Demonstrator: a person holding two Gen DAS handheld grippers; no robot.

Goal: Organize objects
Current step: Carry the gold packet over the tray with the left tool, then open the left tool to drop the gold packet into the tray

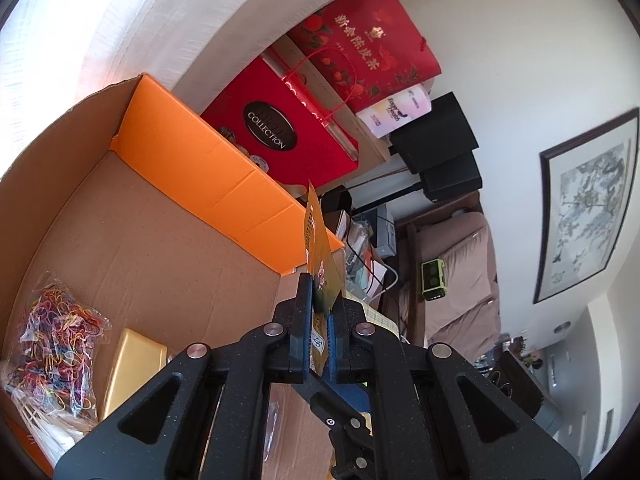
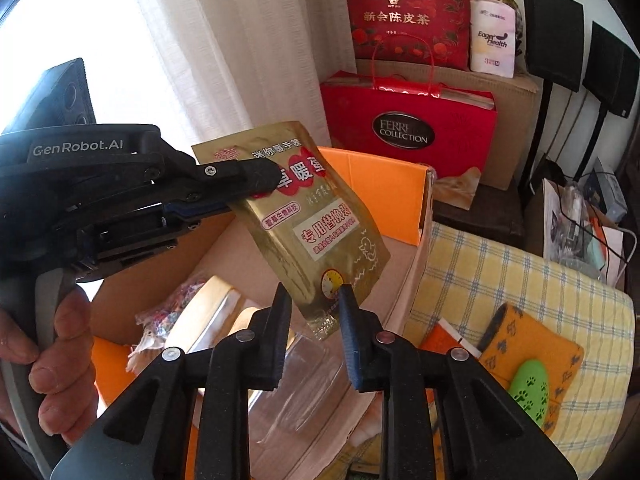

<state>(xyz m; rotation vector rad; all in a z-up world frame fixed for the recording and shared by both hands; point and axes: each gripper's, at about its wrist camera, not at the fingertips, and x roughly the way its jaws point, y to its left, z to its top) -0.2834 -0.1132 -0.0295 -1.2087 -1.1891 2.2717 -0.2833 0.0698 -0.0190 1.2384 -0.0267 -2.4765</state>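
Gleaming gold pouch (red-labelled) — creased.

Daylight glowed through a pale curtain at eleven o'clock; a framed painting hung on the white wall at three o'clock.

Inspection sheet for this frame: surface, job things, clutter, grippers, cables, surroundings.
Surface: yellow checked cloth beside an open cardboard box with orange flaps.
Job's things: gold pouch held over the box; bag of rubber bands and gold box inside it.
Clutter: orange paw-print pouch and green oval on the cloth.
Grippers: left gripper shut on the pouch's top; right gripper straddles its lower corner, pads not seen pressing.
Cables: white cable and black cable among items at right.
Surroundings: red gift bags, curtain, framed picture.
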